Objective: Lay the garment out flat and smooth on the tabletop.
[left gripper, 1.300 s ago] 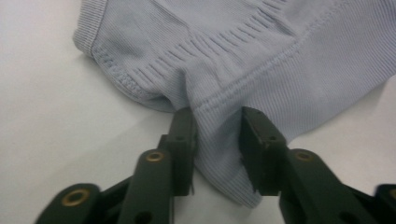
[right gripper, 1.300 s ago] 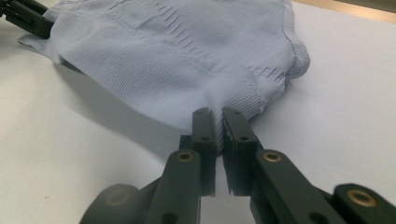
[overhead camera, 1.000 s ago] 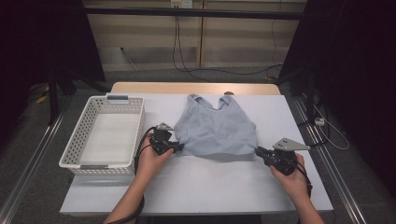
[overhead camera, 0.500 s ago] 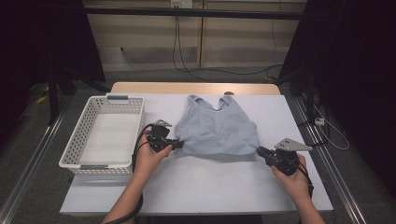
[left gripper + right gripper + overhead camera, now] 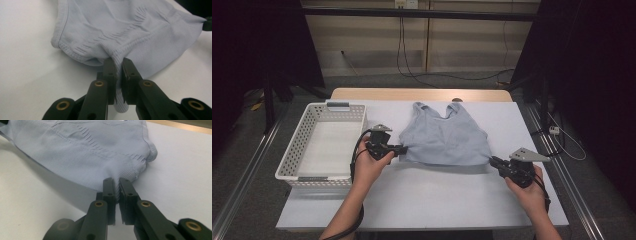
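Observation:
A pale blue tank top (image 5: 444, 142) lies on the white table (image 5: 422, 195), straps pointing away from me. My left gripper (image 5: 402, 149) is shut on the hem's left corner; in the left gripper view the ribbed cloth (image 5: 130, 32) bunches between the jaws of that gripper (image 5: 118, 62). My right gripper (image 5: 493, 160) is shut on the hem's right corner, and the right gripper view has the fabric (image 5: 87, 147) pinched in its jaws (image 5: 116, 181). The hem is stretched between both grippers and lifted slightly off the table.
A white slatted basket (image 5: 292, 160) stands on the table at the left, beside my left hand. A wooden strip (image 5: 422, 93) runs along the far edge of the table. Cables (image 5: 562, 140) hang past the right edge.
My left gripper has shifted slightly up and away with the hem corner. The right gripper has stayed where it was.

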The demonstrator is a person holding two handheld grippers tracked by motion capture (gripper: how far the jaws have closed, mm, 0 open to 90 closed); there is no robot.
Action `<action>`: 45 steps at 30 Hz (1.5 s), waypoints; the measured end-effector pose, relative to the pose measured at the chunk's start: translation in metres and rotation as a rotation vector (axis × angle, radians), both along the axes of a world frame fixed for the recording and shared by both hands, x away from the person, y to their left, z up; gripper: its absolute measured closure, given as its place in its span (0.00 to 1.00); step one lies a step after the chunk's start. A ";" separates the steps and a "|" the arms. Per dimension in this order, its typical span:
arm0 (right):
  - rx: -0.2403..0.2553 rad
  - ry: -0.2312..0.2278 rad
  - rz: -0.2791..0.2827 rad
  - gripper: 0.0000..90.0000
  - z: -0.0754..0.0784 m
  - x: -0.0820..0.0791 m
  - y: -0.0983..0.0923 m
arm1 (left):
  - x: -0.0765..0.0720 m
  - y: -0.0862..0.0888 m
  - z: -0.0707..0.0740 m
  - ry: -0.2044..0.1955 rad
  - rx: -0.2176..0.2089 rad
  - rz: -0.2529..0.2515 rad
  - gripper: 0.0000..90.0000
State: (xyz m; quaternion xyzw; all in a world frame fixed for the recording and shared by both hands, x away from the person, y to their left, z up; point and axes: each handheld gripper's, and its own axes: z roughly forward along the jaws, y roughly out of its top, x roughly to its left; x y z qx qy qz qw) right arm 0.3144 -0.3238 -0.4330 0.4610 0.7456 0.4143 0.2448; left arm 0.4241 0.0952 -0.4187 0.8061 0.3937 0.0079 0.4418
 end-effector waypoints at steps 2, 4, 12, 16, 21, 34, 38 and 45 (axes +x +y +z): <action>0.006 0.001 -0.003 0.93 0.000 -0.001 -0.001 | 0.000 0.000 0.001 -0.001 -0.004 -0.001 0.93; 0.004 -0.003 -0.002 0.93 0.001 -0.001 -0.001 | 0.000 0.000 0.002 0.000 -0.004 -0.003 0.93; 0.002 -0.002 -0.005 0.93 0.003 -0.003 -0.003 | -0.001 0.001 0.004 0.011 -0.019 -0.011 0.93; 0.006 -0.002 -0.009 0.93 0.004 -0.004 -0.005 | -0.002 0.001 0.005 0.024 -0.026 -0.016 0.93; 0.000 0.030 -0.004 0.92 0.001 -0.005 -0.006 | -0.004 0.000 0.004 0.034 -0.009 -0.019 0.93; 0.016 0.037 -0.033 0.65 -0.002 0.000 -0.009 | -0.005 0.001 -0.001 0.044 0.016 -0.019 0.92; 0.023 0.040 -0.042 0.61 -0.001 0.005 -0.007 | -0.006 0.003 -0.003 0.045 0.016 -0.016 0.92; 0.008 0.089 -0.058 0.62 -0.011 0.017 -0.001 | -0.009 0.005 -0.006 0.062 0.031 -0.007 0.92</action>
